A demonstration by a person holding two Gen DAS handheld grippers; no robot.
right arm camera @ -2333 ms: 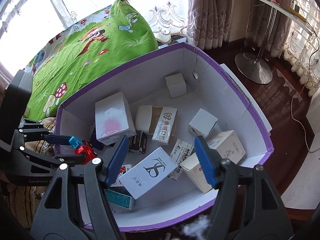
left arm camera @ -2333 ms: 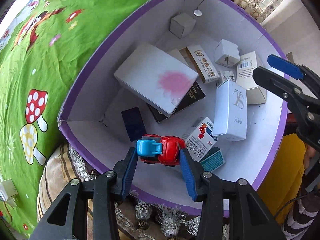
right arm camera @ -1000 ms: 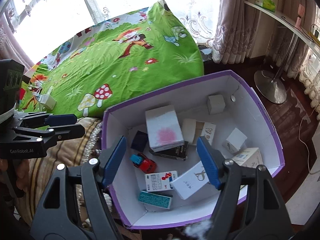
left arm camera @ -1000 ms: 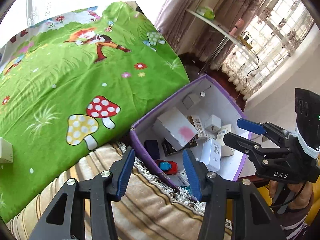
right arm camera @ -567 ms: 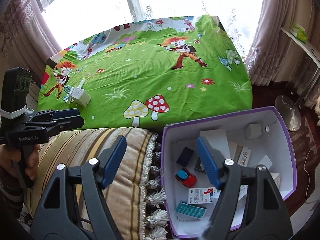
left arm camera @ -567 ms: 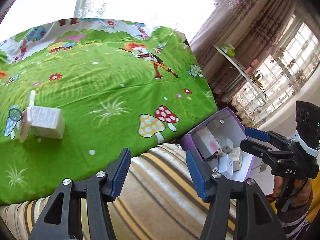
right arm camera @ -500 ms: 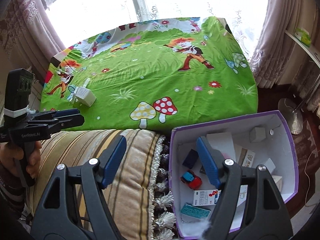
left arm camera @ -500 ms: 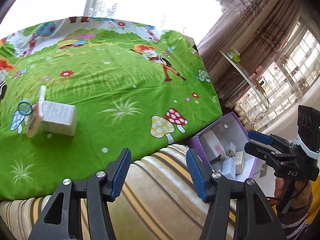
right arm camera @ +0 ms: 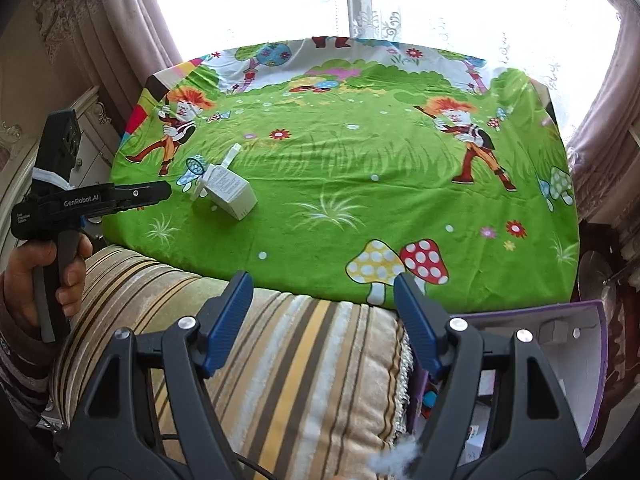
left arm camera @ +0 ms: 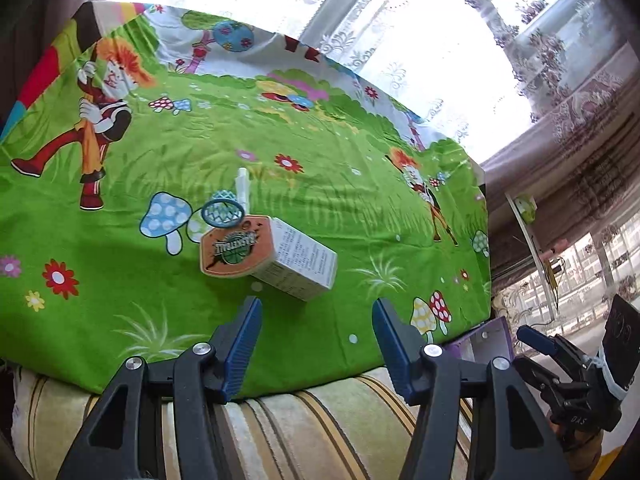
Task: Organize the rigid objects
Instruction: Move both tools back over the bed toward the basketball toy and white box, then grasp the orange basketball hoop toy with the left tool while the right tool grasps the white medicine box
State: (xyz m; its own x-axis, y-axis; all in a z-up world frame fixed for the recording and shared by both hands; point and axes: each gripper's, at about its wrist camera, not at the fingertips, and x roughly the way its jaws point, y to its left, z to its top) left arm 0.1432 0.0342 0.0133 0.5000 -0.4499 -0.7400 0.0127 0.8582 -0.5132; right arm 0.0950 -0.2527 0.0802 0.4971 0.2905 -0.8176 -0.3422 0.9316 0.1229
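Left claw (left arm camera: pixel 316 344) spread, nothing between its blue pads, hanging over the near edge of the green cartoon cloth (left arm camera: pixel 360 216). Right claw (right arm camera: pixel 322 320) also spread and empty, over the striped cushion (right arm camera: pixel 280 360) in front of the cloth.

White box (left arm camera: pixel 296 266) lies on its side on the cloth, left-centre in the left wrist view, just beyond the left claw and not touching it. Long axis runs across the cloth: in the left wrist view the orange basketball-print end (left arm camera: pixel 234 250) faces left and toward the camera, and the plain end points right and a little nearer. Printed text on its upper side. A small teal hoop (left arm camera: pixel 222 214) and a thin white stick (left arm camera: pixel 242 184) stand at the orange end, touching or just beside it; cannot tell which.

In the right wrist view the same box sits far left on the cloth, near the left claw's tip, well apart from the right claw.

Purple bin (right arm camera: pixel 596 360) at right, below the cloth edge, beside the cushion; small boxes inside, mostly hidden by the right claw's arm.
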